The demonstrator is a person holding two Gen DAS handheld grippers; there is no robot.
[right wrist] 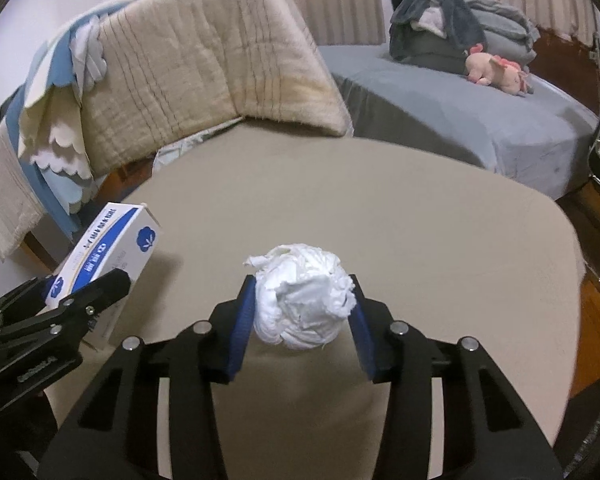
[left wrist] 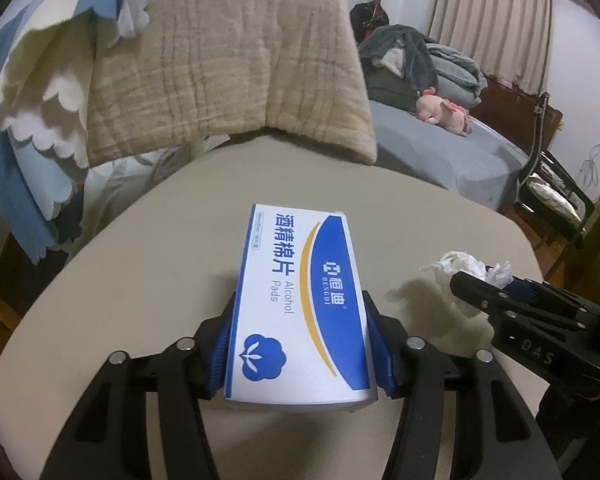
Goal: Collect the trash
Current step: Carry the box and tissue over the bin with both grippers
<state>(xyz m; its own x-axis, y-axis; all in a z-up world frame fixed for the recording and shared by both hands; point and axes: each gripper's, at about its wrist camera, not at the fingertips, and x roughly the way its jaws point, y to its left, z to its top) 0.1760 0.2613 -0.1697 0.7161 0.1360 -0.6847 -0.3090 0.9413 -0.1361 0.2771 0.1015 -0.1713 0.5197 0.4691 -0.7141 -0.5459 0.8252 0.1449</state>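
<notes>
The left gripper (left wrist: 300, 344) clamps a white-and-blue box of alcohol pads (left wrist: 300, 304) between its blue pads (left wrist: 220, 354), one pad pressed on each long side. The box lies lengthwise along the fingers, its printed face up, above the beige table (left wrist: 140, 280); whether its underside touches the table cannot be told. From the right wrist view the same box (right wrist: 100, 260) appears tilted, its far end higher than the held end, at the left edge of the table (right wrist: 420, 220).

The right gripper (right wrist: 300, 312) is closed on a crumpled white tissue ball (right wrist: 304, 296), blue pads (right wrist: 242, 320) touching it on both sides. In the left wrist view this tissue (left wrist: 464, 276) sits to the right of the box, well apart from it, with the right gripper (left wrist: 496, 292) closed around it.

Beyond the far edge of the table, a chair back draped with a beige quilted blanket (left wrist: 228, 64) stands just behind it. To the left of the blanket hangs a blue-and-white cloth with scalloped edges (left wrist: 40, 120). Farther off, to the right of the blanket, is a bed with a grey sheet (right wrist: 460, 112), a pink plush toy (right wrist: 496, 70) lying on it, and a heap of dark clothes (right wrist: 436, 20) behind the toy. Pleated curtains (left wrist: 496, 20) hang at the back.
</notes>
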